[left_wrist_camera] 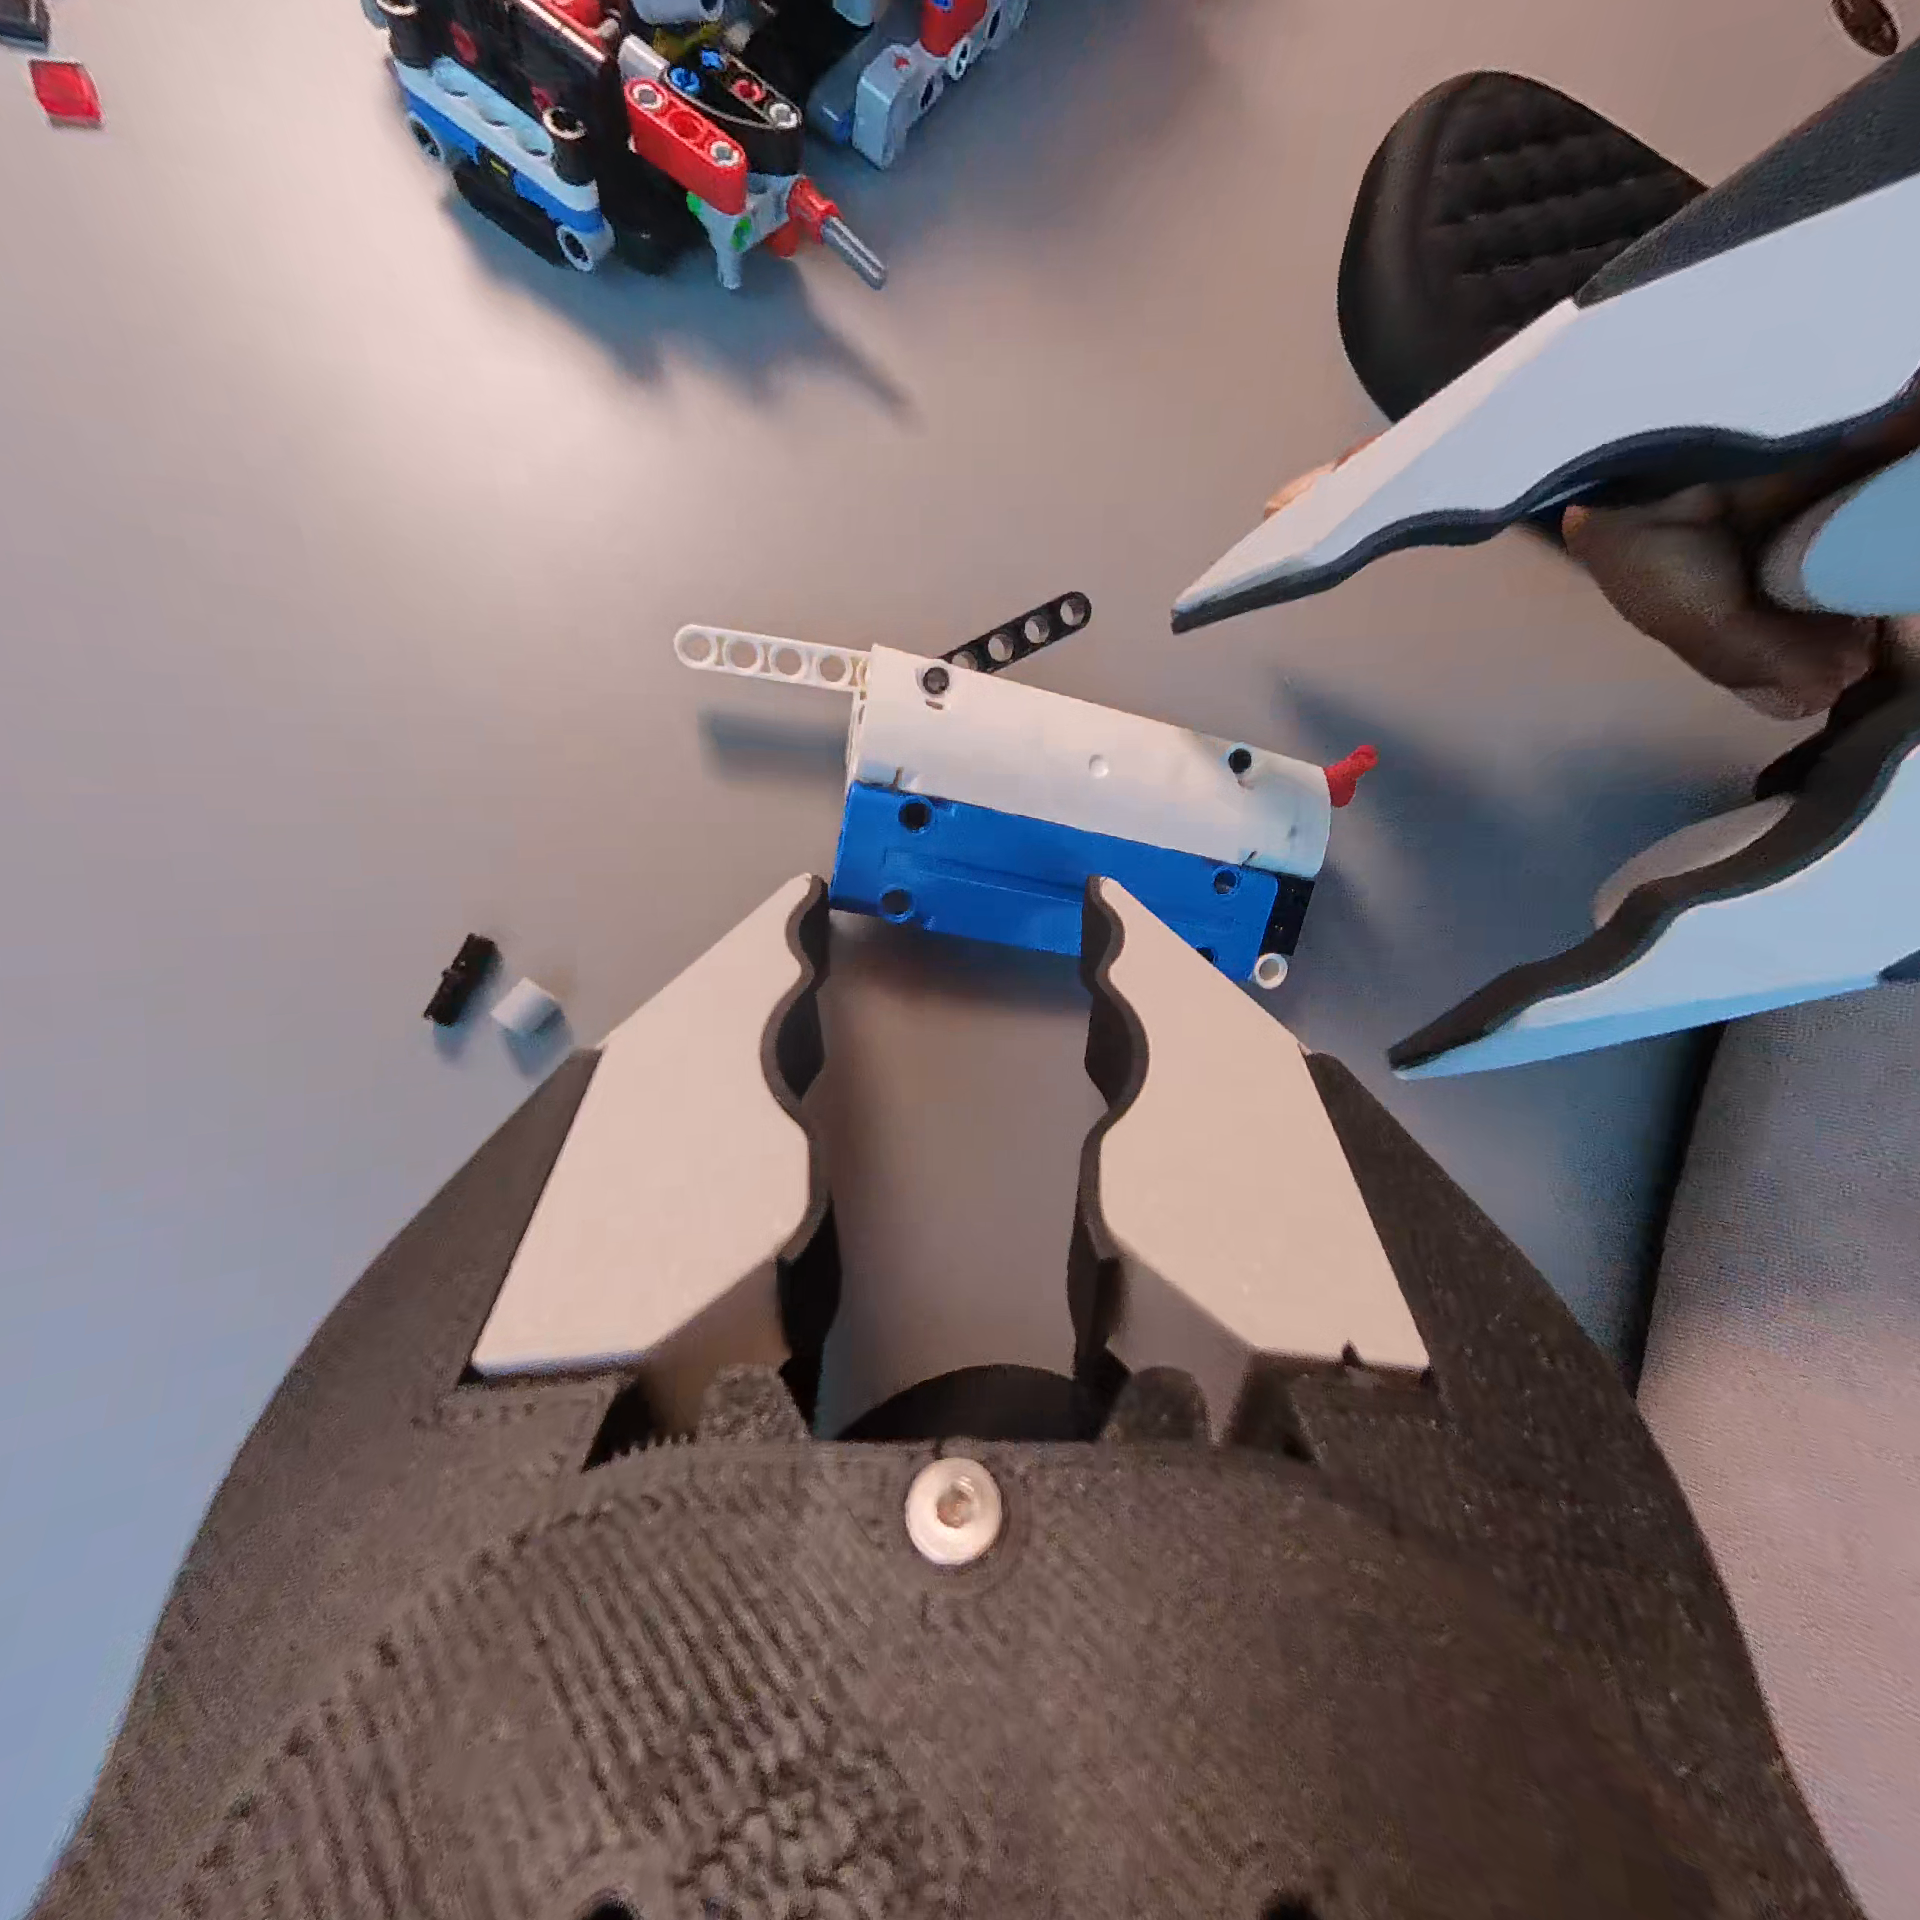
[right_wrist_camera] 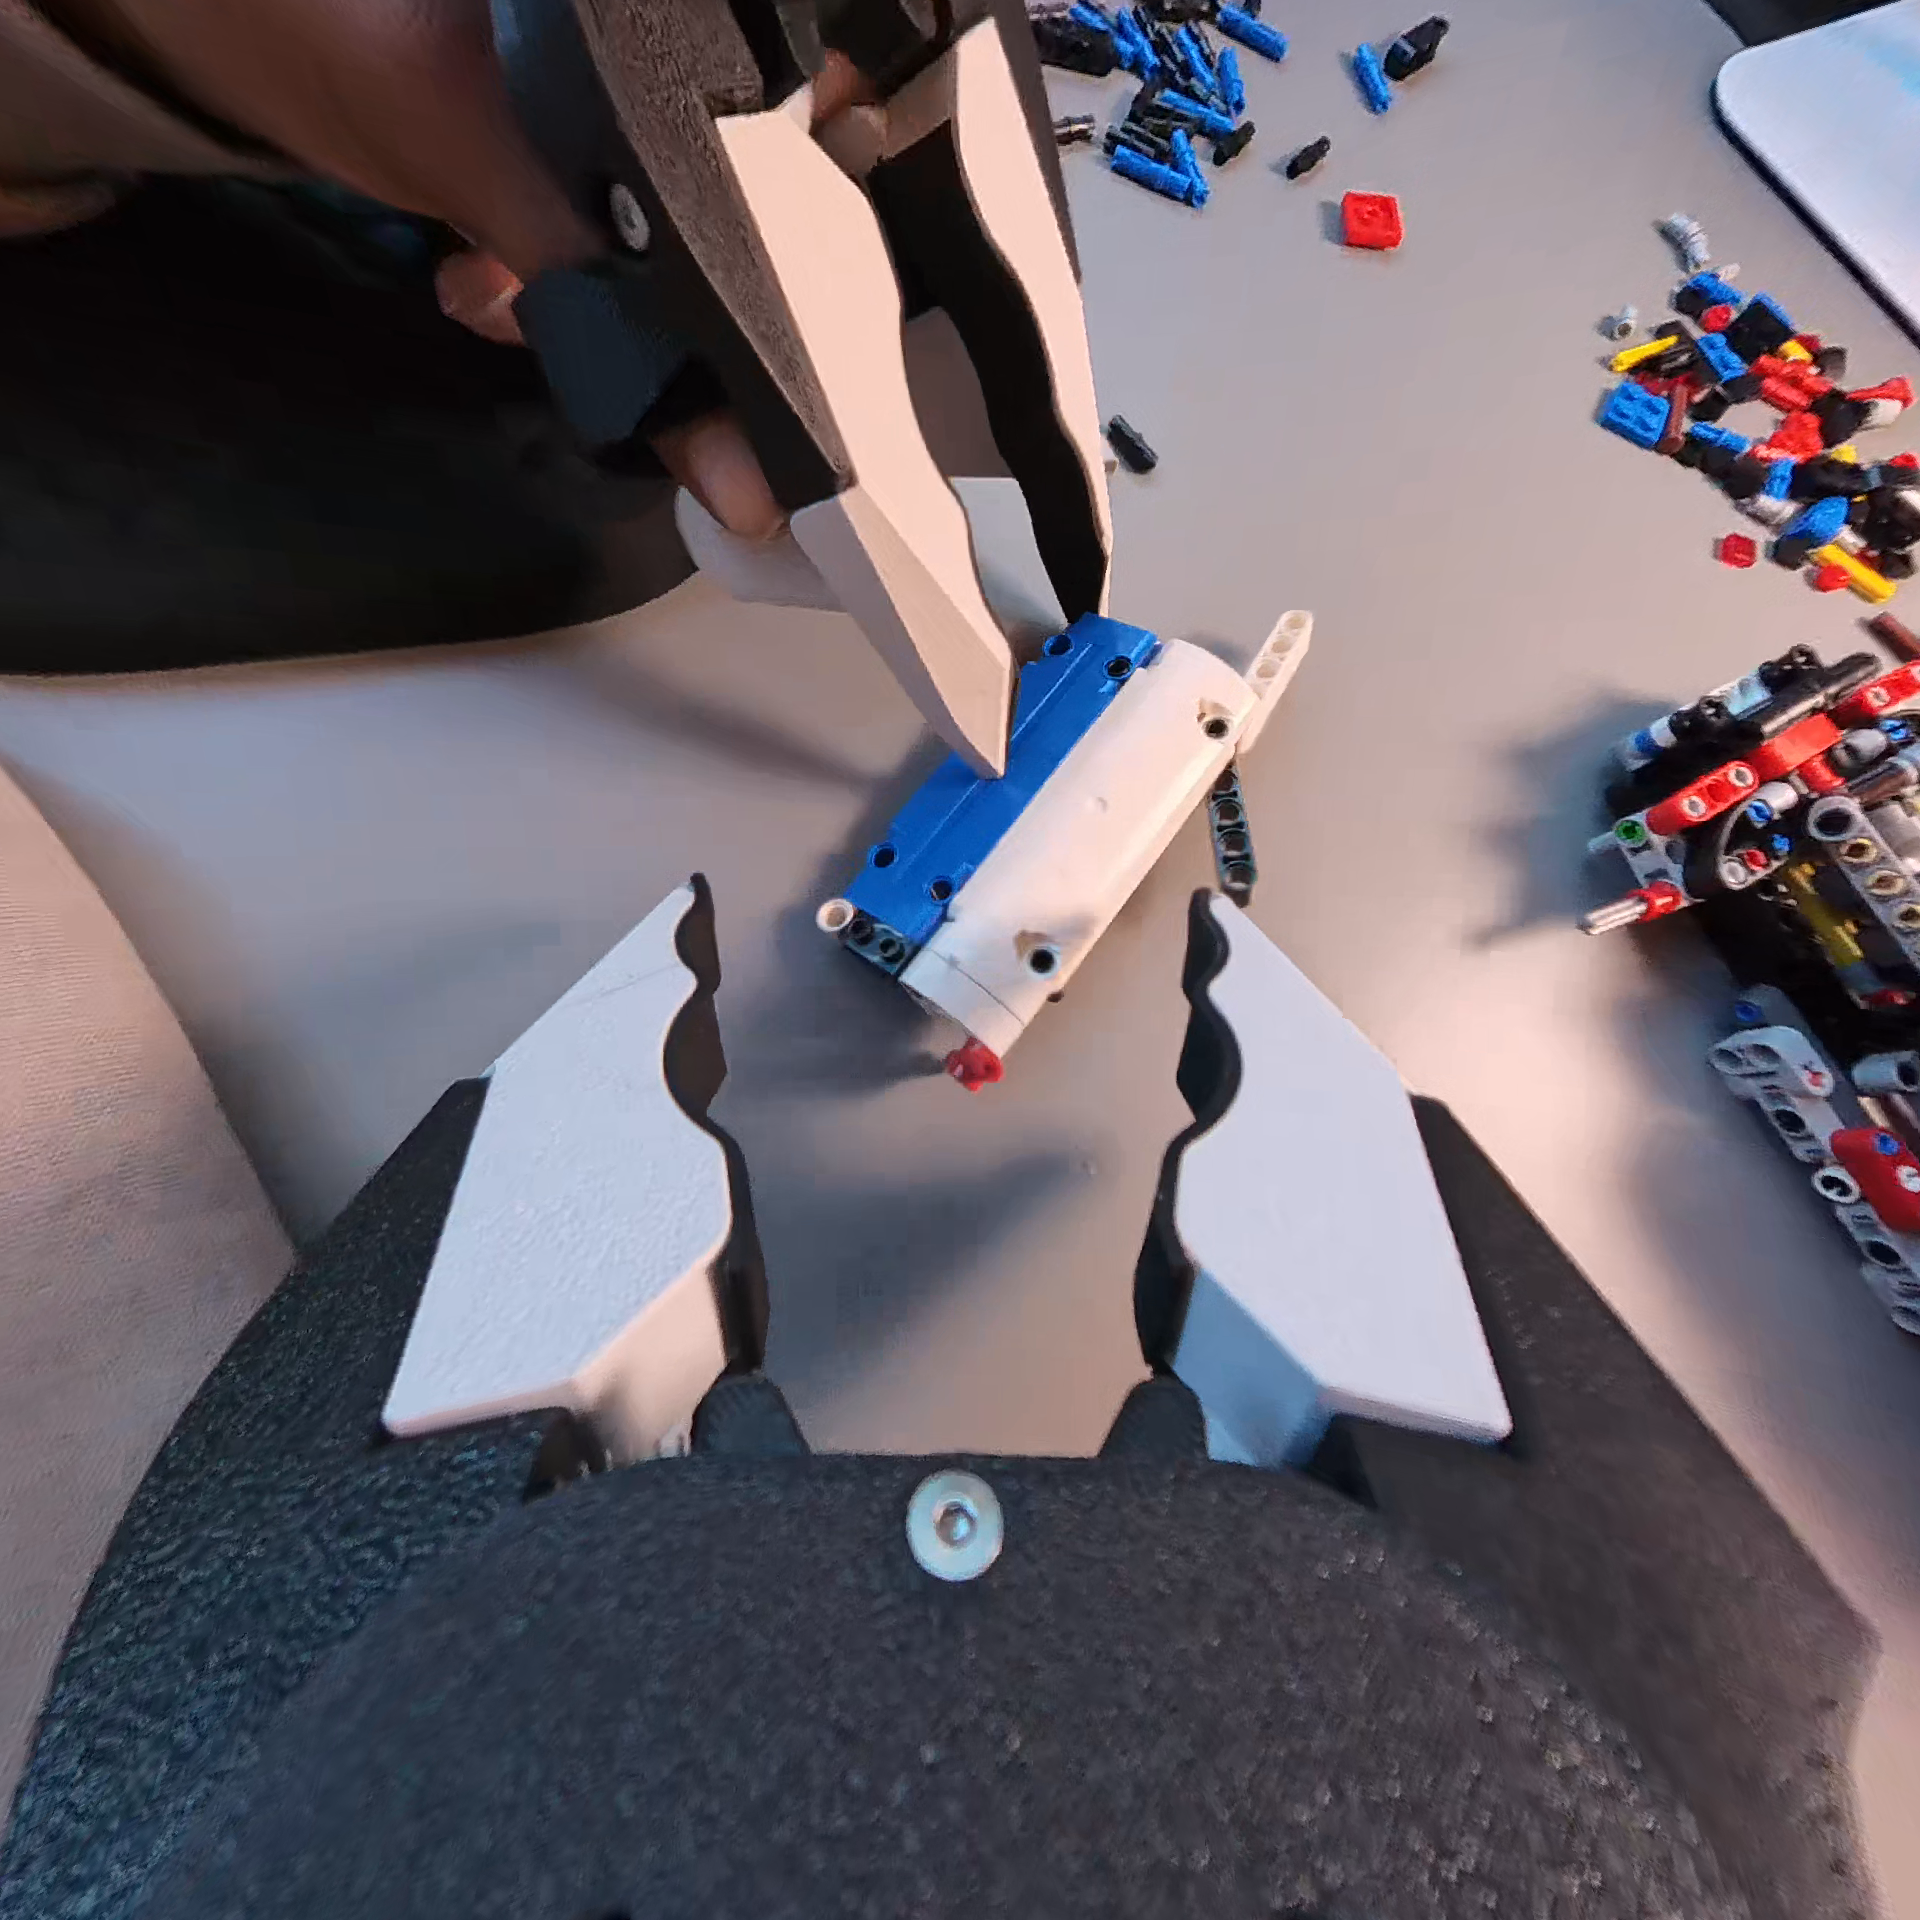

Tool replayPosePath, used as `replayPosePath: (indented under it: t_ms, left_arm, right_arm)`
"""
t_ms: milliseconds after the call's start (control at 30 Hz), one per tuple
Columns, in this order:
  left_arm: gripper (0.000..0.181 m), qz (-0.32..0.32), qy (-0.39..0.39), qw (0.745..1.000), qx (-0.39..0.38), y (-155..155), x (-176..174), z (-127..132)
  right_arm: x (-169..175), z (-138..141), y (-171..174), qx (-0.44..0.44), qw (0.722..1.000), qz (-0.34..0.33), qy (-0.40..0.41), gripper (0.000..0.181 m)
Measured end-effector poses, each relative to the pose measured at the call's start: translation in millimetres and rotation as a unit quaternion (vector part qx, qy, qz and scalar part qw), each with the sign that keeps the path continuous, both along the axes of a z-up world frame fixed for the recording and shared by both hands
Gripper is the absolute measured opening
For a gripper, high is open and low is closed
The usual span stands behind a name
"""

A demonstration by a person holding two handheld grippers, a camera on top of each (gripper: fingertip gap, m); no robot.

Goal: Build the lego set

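Note:
A blue-and-white lego assembly [left_wrist_camera: 1070,769] [right_wrist_camera: 1060,831] lies tilted on the grey table. It has a white beam [left_wrist_camera: 769,657] and a black beam [left_wrist_camera: 1023,634] at one end and a red pin [left_wrist_camera: 1351,774] [right_wrist_camera: 974,1065] at the other. My left gripper [left_wrist_camera: 956,894] [right_wrist_camera: 1039,691] is open. One tip is at the end of the blue panel [left_wrist_camera: 987,883] and the other rests on its face. My right gripper [right_wrist_camera: 951,904] [left_wrist_camera: 1288,842] is wide open and empty, just short of the red-pin end.
A larger red, black and blue model [left_wrist_camera: 644,135] [right_wrist_camera: 1787,852] stands beyond. Loose pieces [right_wrist_camera: 1787,436] and blue and black pins [right_wrist_camera: 1174,94] lie at the far right. A black pin [left_wrist_camera: 457,977] and a white bush [left_wrist_camera: 530,1003] lie left of the assembly. A hand [right_wrist_camera: 717,478] holds the left gripper. The white bush [left_wrist_camera: 530,1003] sits 5 cm or so from the ends of my left fingers.

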State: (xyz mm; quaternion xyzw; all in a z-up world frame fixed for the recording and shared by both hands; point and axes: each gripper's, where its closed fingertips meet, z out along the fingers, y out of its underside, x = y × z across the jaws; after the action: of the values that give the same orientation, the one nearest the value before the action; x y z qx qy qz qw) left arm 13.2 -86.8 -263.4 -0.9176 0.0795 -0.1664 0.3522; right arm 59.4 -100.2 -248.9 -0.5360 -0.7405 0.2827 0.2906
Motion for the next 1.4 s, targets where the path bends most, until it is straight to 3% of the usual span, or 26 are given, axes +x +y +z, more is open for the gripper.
replayPosePath:
  t_ms: [67,167,200,333,400,600,833,1000,1100,1400]
  left_arm:
    - [0.047,-0.005,-0.009,1.0,-0.001,-7.2,3.9,1.3]
    - [0.048,-0.027,-0.004,1.0,-0.006,-19.2,6.2,2.4]
    - [0.045,-0.043,-0.001,0.999,-0.014,-25.2,8.5,1.1]
    - [0.047,-0.128,0.027,0.991,-0.016,-43.6,21.1,-0.9]
    - [0.046,-0.133,0.073,0.988,0.009,-37.9,11.6,0.9]
    - [0.041,-0.16,0.095,0.982,-0.007,-32.0,-17.9,-2.3]
    - [0.036,-0.167,0.121,0.979,0.009,-24.9,-37.9,-6.8]
    - [0.029,-0.189,0.12,0.973,0.049,-19.9,-21.8,-7.5]
    - [0.009,-0.187,0.137,0.971,0.059,-15.2,-20.9,-7.7]
    - [0.007,-0.189,0.162,0.965,0.086,-11.7,-15.7,-7.3]
  right_arm:
    - [-5.5,-10.8,7.5,0.051,0.999,-0.018,-0.006,0.086]
    - [-6.9,-15.9,8.8,0.027,0.999,0.005,-0.025,0.074]
    - [-5.9,-16.2,14.2,0.024,0.999,0.016,-0.035,0.066]
    - [-4.4,-18.7,39.1,0.031,0.994,0.08,-0.069,0.064]
    - [-6.4,-18.6,46.1,0.027,0.991,0.105,-0.075,0.063]
    - [-11.5,-19.9,53.4,0.052,0.974,0.203,-0.083,0.049]
    - [-11.6,-20.1,62.8,0.063,0.954,0.277,-0.092,0.049]
    - [-8.8,-20.2,57.2,0.061,0.945,0.303,-0.107,0.052]
    - [-14.6,-13.7,44.0,0.01,0.95,0.295,-0.106,0.068]
    - [-24.4,-23.9,23.4,0.014,0.943,0.299,-0.145,0.073]
